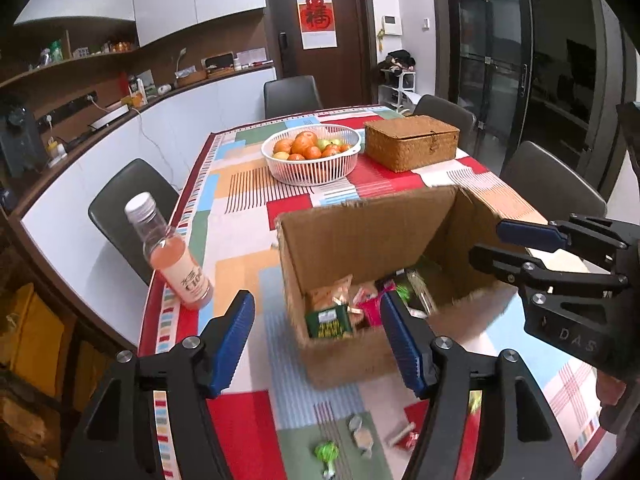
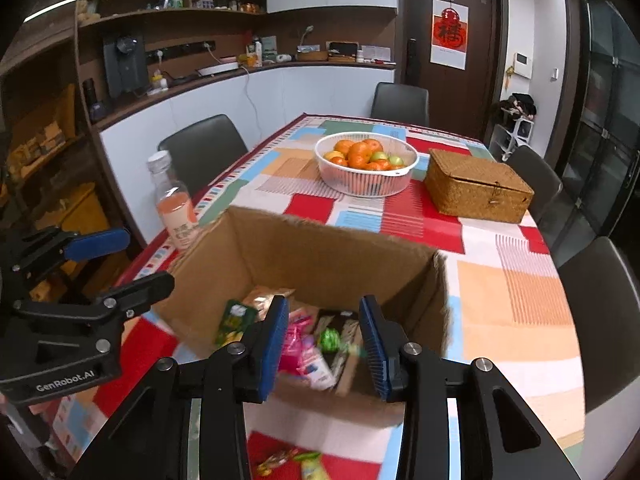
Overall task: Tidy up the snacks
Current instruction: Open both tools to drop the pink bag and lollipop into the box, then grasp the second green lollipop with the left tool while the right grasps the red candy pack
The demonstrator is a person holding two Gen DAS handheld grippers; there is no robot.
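An open cardboard box stands on the patterned table and holds several snack packets; it also shows in the right wrist view with packets inside. Loose wrapped snacks lie on the cloth in front of the box, also in the right wrist view. My left gripper is open and empty above the box's near left corner. My right gripper is open and empty above the box's near side; it appears at the right in the left wrist view.
A pink drink bottle stands near the table's left edge. A white basket of oranges and a woven lidded box sit farther back. Dark chairs surround the table. A counter runs along the left wall.
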